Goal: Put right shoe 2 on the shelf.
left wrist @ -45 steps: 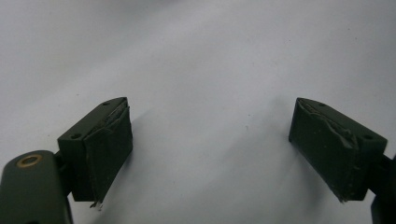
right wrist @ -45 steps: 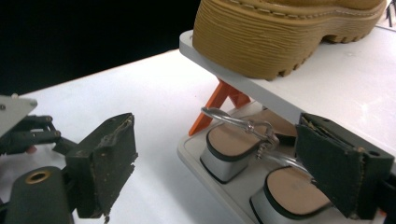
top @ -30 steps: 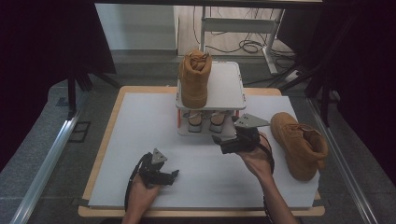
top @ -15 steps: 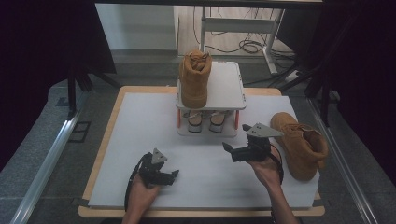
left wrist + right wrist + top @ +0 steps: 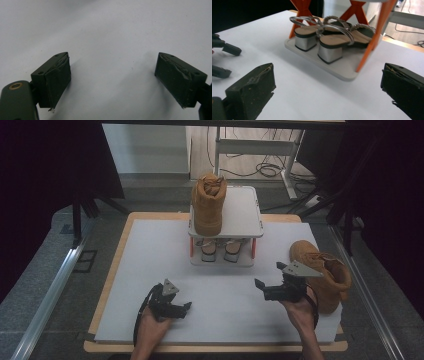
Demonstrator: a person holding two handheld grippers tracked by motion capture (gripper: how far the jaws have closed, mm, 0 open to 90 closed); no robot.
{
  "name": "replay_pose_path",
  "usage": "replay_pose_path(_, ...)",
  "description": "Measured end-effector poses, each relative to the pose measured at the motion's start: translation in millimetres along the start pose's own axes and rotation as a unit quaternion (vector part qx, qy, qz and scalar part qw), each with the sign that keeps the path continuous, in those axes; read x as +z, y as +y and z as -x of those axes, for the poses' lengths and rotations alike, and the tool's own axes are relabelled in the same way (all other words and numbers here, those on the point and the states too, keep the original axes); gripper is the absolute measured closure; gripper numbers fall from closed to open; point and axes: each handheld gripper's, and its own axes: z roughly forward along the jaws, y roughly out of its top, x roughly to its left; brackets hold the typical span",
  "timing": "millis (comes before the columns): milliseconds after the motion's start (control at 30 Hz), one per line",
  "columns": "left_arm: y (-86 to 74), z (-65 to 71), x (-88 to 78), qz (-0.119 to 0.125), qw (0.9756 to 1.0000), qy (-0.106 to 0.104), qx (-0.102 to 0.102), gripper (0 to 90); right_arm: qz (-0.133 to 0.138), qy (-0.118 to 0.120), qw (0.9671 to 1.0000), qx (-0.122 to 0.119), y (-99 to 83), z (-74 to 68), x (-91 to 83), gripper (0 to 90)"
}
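A tan boot stands upright on the top shelf of a small white rack with orange legs. A pair of silver-heeled sandals sits on the rack's lower tray. A second tan boot lies on the white table at the right. My right gripper is open, just left of that boot, and points at the rack, with nothing between its jaws. My left gripper rests open at the front left over bare table.
The white table top has a wooden border. A metal rail runs along the left side, and cables and a metal frame lie behind the table. In the right gripper view the left gripper shows at the far left.
My right gripper has pulled back from the rack, moving right and toward the person to sit beside the loose boot. The left gripper has stayed put.
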Motion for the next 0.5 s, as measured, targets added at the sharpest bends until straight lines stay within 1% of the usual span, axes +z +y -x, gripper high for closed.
replay_pose_path(133, 0.0, 0.0, 0.0, 0.0, 1.0, 0.0, 0.0, 13.2, -0.002, -0.009, 0.9999, 0.005, -5.6, 4.2, -9.1, 0.0)
replay_pose_path(233, 0.0, -0.2, -0.2, -0.001, 1.0, 0.0, 0.002, 13.2, -0.007, -0.02, 0.9997, 0.007, -12.0, 7.2, -16.4, 0.0)
replay_pose_path(333, 0.0, -0.2, -0.2, -0.001, 1.0, 0.0, 0.002, 13.2, -0.007, -0.023, 0.9996, 0.012, -19.3, 7.8, -21.5, 0.0)
replay_pose_path(433, 0.0, -0.2, -0.2, -0.001, 1.0, 0.0, 0.002, 13.2, -0.013, -0.03, 0.9994, 0.013, -25.9, 7.9, -25.2, 0.0)
replay_pose_path(500, 0.0, -0.2, -0.2, -0.001, 1.0, 0.0, 0.002, 13.2, -0.013, -0.032, 0.9992, 0.019, -30.1, 9.1, -28.9, 0.0)
